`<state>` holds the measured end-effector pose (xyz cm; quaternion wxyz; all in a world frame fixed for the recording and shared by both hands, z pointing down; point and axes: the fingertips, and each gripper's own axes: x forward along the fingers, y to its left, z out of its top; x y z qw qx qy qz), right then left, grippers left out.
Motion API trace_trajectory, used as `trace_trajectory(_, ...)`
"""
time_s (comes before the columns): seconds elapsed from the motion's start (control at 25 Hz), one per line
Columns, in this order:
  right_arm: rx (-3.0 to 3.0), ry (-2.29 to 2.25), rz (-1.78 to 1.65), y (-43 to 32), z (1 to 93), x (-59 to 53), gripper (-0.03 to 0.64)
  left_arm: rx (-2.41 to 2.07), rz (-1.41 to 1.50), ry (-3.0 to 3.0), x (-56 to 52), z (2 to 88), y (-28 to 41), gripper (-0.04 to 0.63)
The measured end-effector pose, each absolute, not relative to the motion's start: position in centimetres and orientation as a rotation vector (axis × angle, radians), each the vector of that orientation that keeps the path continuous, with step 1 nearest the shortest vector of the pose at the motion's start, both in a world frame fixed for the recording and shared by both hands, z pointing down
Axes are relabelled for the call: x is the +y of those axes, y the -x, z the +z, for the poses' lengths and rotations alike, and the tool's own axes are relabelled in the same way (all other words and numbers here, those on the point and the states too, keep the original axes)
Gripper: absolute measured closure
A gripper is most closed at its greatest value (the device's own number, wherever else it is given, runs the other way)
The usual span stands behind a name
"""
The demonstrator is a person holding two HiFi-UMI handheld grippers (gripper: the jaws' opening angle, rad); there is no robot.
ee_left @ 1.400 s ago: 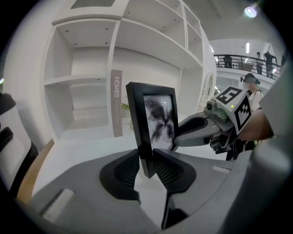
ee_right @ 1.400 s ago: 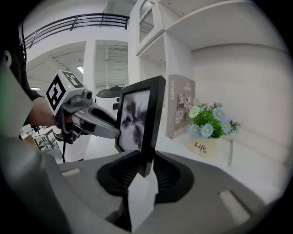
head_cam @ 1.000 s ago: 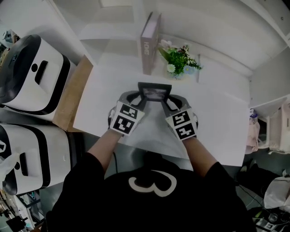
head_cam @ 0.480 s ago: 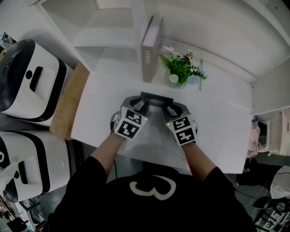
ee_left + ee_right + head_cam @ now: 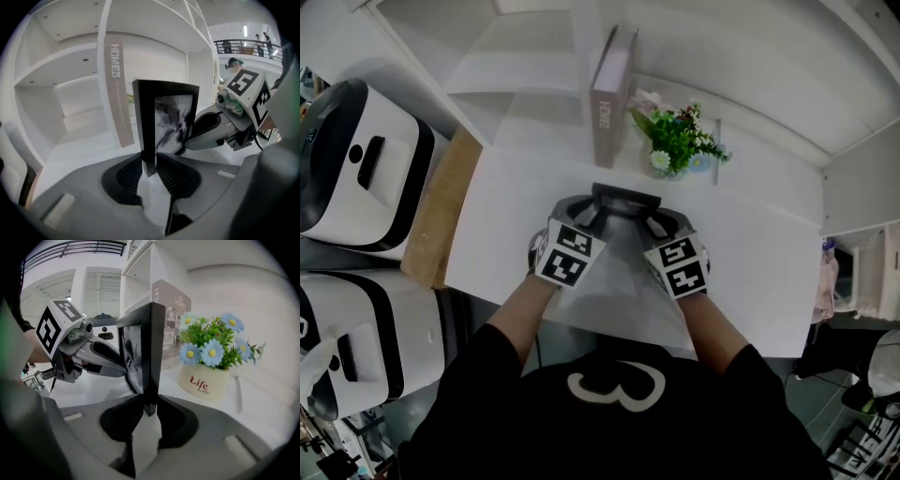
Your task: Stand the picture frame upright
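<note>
**A:** Left gripper view, closest in: the left gripper (image 5: 149,169) has its pads pinched on the lower left edge of the picture frame (image 5: 165,123). A thin bite, that.

**B:** Same on the other side. The right gripper (image 5: 149,409) has just been closing its jaws, and the frame's right edge sits between them with the pads pressing on it.

**A:** So the frame hangs upright between both claws, low over the white table (image 5: 750,246). Whether its bottom edge touches the top, neither view tells.

**B:** That's the danger. If the person lets go before it rests squarely, or without a prop out behind it, it likely tips flat. No prop is visible.

**A:** And with grips that narrow, uneven pressure could twist it loose.

**B:** The frame itself has a black border and a dark, glossy grey picture with streaky reflections.

**A:** Just behind stand the book (image 5: 610,94) and the flower pot (image 5: 204,380). A backward fall could knock either. Beyond are white shelves (image 5: 516,58).
</note>
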<state>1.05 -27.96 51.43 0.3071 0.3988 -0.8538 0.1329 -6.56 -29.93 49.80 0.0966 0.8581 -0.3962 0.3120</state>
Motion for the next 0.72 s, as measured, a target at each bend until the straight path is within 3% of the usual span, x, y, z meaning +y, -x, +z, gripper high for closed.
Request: trace_trajectory(0.72, -2.221, -1.068, 0.233, -0.92, 51.42, -27.76, 0.517, -1.194, 0.938, -2.572, -29.60, 49.76, 6.65, 0.492)
